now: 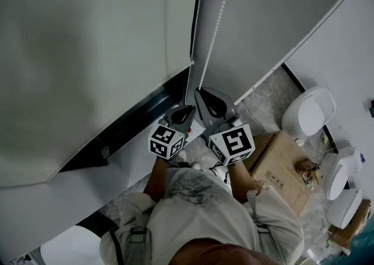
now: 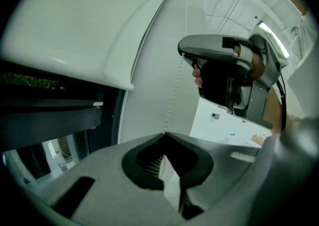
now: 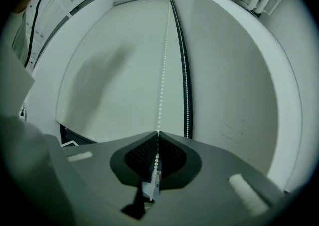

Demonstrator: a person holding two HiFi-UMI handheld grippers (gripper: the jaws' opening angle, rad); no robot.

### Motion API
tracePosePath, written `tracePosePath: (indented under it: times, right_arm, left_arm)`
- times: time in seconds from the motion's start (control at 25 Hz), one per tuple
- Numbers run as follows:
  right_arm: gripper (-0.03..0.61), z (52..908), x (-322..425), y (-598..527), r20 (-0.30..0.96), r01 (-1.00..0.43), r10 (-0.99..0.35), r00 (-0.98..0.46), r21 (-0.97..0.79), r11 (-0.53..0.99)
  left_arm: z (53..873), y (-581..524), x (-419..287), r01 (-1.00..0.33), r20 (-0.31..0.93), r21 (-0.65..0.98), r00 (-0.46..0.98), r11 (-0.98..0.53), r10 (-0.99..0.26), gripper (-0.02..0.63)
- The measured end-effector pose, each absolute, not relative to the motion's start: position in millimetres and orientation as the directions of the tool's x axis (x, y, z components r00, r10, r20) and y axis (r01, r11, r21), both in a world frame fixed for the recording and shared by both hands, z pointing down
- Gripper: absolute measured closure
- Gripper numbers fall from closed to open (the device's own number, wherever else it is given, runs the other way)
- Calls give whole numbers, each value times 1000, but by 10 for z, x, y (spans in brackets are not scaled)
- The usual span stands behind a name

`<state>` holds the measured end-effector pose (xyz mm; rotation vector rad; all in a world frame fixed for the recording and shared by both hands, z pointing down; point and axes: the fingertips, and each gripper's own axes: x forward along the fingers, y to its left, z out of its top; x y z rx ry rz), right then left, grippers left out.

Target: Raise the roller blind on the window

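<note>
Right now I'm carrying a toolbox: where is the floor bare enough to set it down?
Bare floor shows between the window wall and the cardboard box. Further right is crowded: white ceramic fixtures stand along the side wall.

Left gripper (image 1: 188, 110) and right gripper (image 1: 205, 99) held side by side in front of the chest, right tip slightly further out. Right jaws clamped on bead chain (image 3: 162, 85). Left jaws tip to tip, probably pinching the chain too; view dim. Forearms (image 1: 154, 177) bent, elbows tucked.
</note>
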<state>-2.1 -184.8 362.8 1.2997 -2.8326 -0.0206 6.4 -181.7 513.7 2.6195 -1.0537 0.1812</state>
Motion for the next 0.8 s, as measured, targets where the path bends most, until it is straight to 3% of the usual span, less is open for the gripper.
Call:
tracePosePath:
  times: [0.56,0.8]
  right_arm:
    - [565,4062,-27,-1798,70,-757,-756,-651,22,653]
    - [565,4081,-28,-1783,70,-750,-750,-657,32,660]
  left_arm:
    - [5565,-1800,55,-702,272,270,712,-659,-648,603]
    - [5567,-1781,-4,-740,298,203,670,-641,-679,601]
